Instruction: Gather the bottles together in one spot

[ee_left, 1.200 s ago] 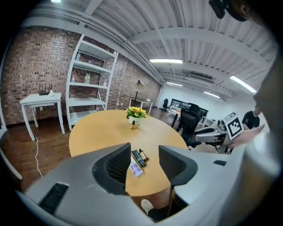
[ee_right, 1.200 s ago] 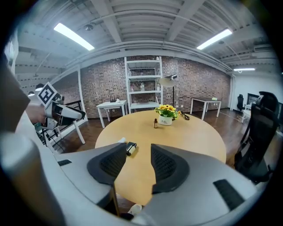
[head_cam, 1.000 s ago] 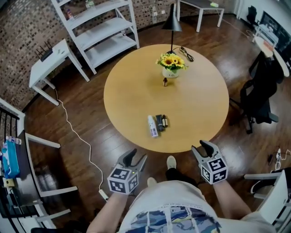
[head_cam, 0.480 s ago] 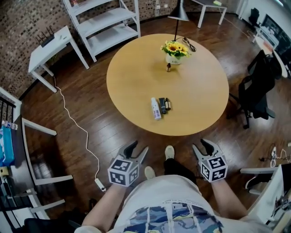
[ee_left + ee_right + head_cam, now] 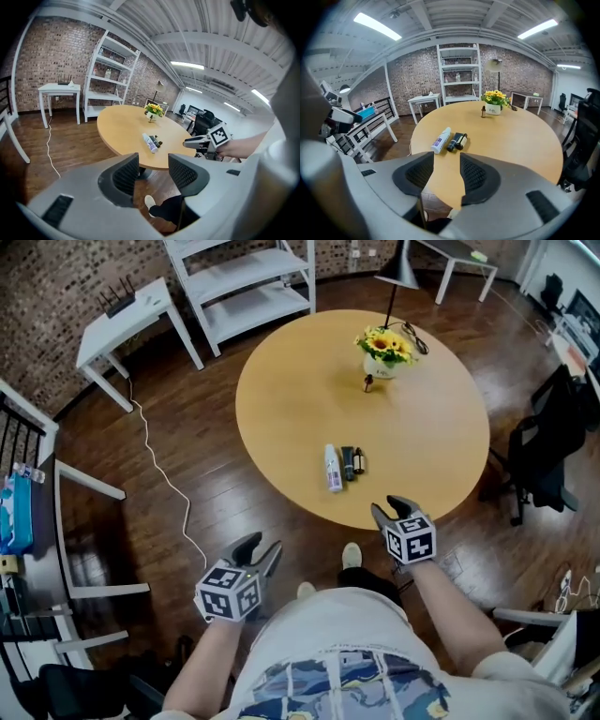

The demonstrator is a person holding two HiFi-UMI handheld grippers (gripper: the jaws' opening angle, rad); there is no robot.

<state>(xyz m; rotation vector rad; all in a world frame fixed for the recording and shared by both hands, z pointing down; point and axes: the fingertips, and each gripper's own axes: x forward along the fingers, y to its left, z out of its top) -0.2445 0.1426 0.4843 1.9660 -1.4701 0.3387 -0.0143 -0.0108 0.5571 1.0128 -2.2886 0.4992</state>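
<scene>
**Both sets of jaws standing empty**

Three bottles [image 5: 348, 463] are lying side by side on the round table [image 5: 281, 409]; a fourth bottle [image 5: 368, 383] is standing apart beside the flowerpot [image 5: 384, 367]; right gripper [image 5: 391, 508] and left gripper [image 5: 261, 547] are both gaping, gripping nothing.

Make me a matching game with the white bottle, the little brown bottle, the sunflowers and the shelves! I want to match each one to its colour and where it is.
1. white bottle
2. little brown bottle
3. sunflowers
4. shelves

A. white, off the table
B. white, lying flat on the table
C. brown, standing up on the table
D. yellow, in a pot

Pairs: 1-B, 2-C, 3-D, 4-A
</scene>
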